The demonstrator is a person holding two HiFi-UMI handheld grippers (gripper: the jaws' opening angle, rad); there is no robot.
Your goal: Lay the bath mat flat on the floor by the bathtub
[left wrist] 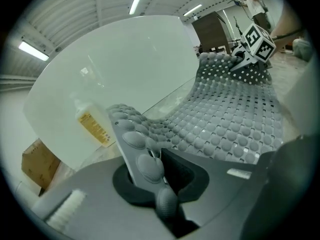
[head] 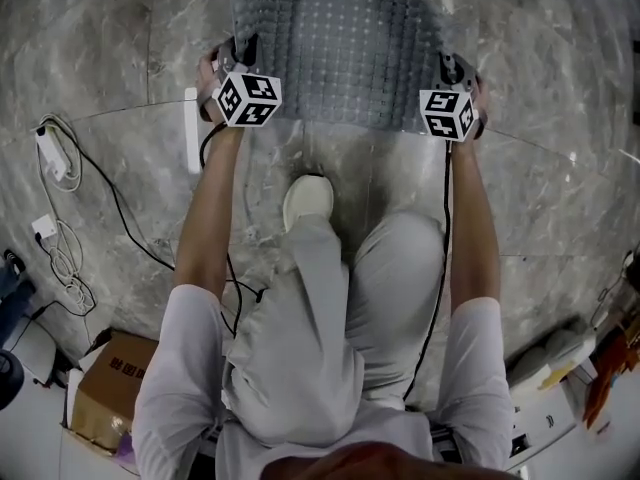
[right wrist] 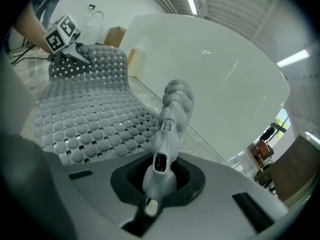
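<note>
The left gripper (left wrist: 150,160) and right gripper (right wrist: 161,151) each clamp their jaws on a corner of the grey studded bath mat (head: 335,48), which sags above the marble floor (head: 100,58) beside the white bathtub (left wrist: 115,69). Lowering it flat and letting go apparently remain.

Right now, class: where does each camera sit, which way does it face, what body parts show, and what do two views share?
Head view: on the head, steeply down at bath mat and floor; arms, legs, shoe show.
Left gripper view: on the left gripper, along jaws shut on the bath mat, toward bathtub.
Right gripper view: on the right gripper, likewise; a forearm shows.
Gripper views share: bath mat, bathtub, each other's cube.
</note>
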